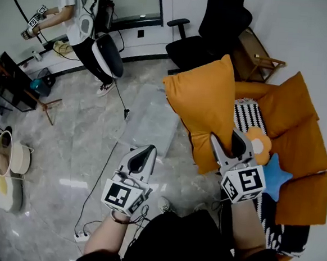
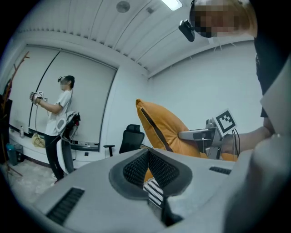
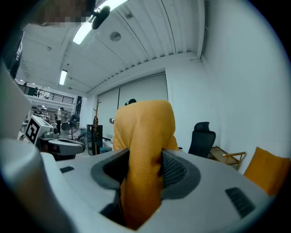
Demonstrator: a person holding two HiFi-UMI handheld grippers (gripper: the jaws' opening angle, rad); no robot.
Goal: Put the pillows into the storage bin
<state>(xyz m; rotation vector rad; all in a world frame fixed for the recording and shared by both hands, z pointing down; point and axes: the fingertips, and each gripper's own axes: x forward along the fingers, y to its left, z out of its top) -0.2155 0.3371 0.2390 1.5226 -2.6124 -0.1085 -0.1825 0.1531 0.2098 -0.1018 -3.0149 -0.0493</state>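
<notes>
R gripper [image 1: 230, 142] pinches pillow [image 1: 204, 96] by its near edge; prob soft, light, floppy. L gripper [image 1: 144, 151] alongside, jaws together, empty.

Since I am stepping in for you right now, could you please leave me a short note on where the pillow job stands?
Right gripper: shut on the orange pillow, held up clear of the sofa.
Left gripper: shut, empty.
Things: the blue star pillow and flower pillow lie on the sofa. A translucent box on the floor ahead is probably the storage bin.
Done: one pillow picked up; none shows in the box.
Left: carry the orange pillow to the box, release it, then fetch the others.
</notes>
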